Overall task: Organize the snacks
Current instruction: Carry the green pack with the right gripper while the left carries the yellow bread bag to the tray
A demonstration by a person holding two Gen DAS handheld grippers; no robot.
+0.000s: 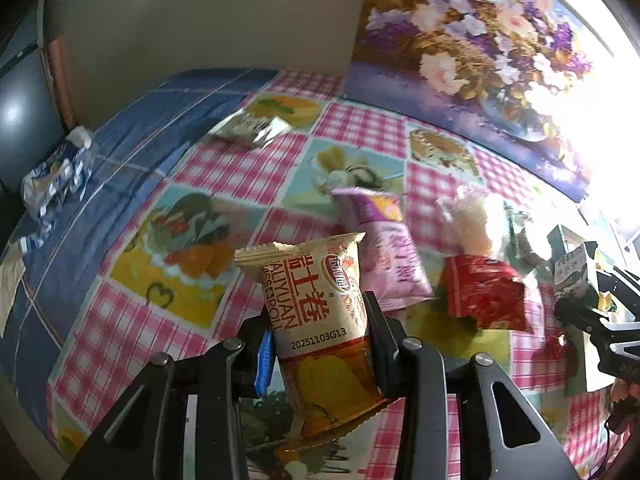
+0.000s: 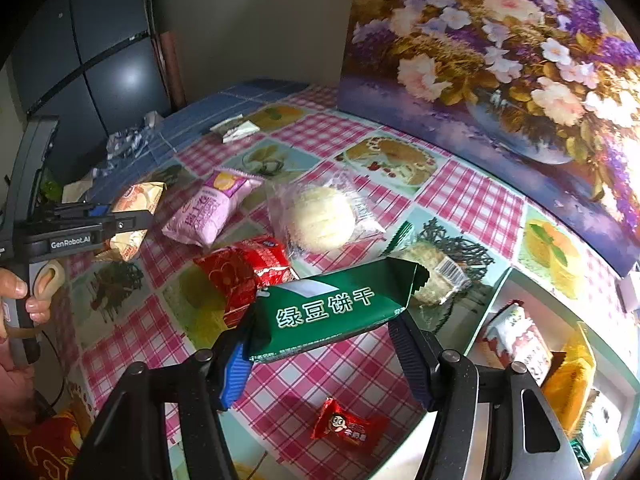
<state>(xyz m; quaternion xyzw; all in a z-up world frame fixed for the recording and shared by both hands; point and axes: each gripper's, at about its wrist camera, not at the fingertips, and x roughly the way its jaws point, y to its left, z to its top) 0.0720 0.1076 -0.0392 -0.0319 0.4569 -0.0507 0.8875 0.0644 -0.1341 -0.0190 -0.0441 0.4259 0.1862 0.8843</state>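
Two snack packets are off the tabletop (image 2: 472,196), one in each hand-held gripper. The left hand-held gripper (image 1: 320,336) is clenched on a beige and orange cheese-roll packet (image 1: 320,320), which stands nearly upright between its fingers, top seam tilted toward the left. The right hand-held gripper (image 2: 324,344) grasps a dark green glossy biscuit packet with white lettering (image 2: 332,308), held crosswise, its right end raised a little.

On the pink-checked tablecloth with fruit and cake pictures, a pink cheese-roll packet (image 2: 212,208) lies just beside a round pale pastry in clear wrap (image 2: 324,216). A shiny red foil packet (image 2: 244,272) lies in front of them, partly hidden behind the green packet. A crumbly bar in clear wrap with a barcode label (image 2: 436,276) lies to the right of the green packet's raised end. A small red candy with a cartoon face (image 2: 348,426) lies near the front edge, between the right gripper's fingers in view. A white and green box (image 2: 516,276) at the right holds several packets, one red and white, one orange. A large flower painting (image 2: 500,60) stands at the back.
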